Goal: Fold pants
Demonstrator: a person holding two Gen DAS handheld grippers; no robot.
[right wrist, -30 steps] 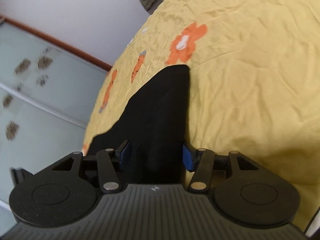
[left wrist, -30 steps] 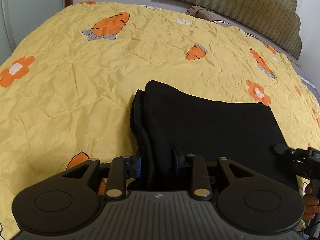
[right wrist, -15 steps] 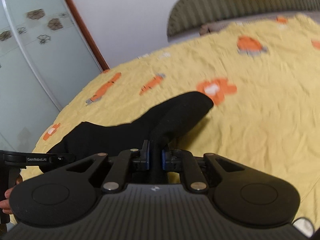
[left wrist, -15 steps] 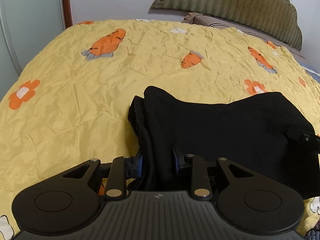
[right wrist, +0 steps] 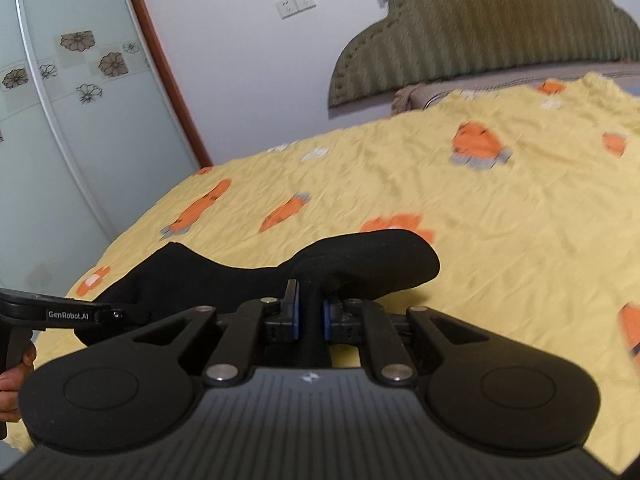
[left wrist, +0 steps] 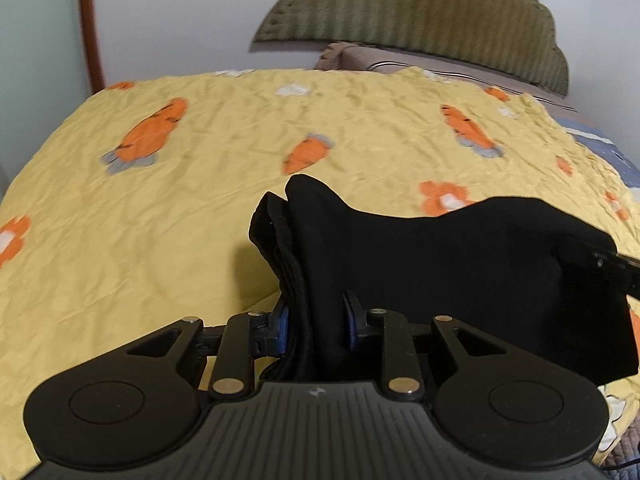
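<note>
The black pants [left wrist: 440,264] are folded into a thick bundle and held up off the yellow bedspread [left wrist: 160,208], sagging between both grippers. My left gripper [left wrist: 316,320] is shut on the bundle's left end, several layers between its blue pads. My right gripper [right wrist: 310,312] is shut on the other end of the pants [right wrist: 320,264], the fabric curling over its fingers. The right gripper's body shows at the right edge of the left wrist view [left wrist: 600,258]. The left gripper's body shows at the left edge of the right wrist view [right wrist: 68,314].
The bedspread [right wrist: 500,220] has orange carrot and flower prints and covers the bed. A green padded headboard [left wrist: 420,16] and a pillow [left wrist: 380,56] lie at the far end. A glass sliding door [right wrist: 60,120] stands to the left of the bed.
Both grippers have risen and lifted the pants off the bed. The right gripper shut on the fabric between one second and half a second ago.
</note>
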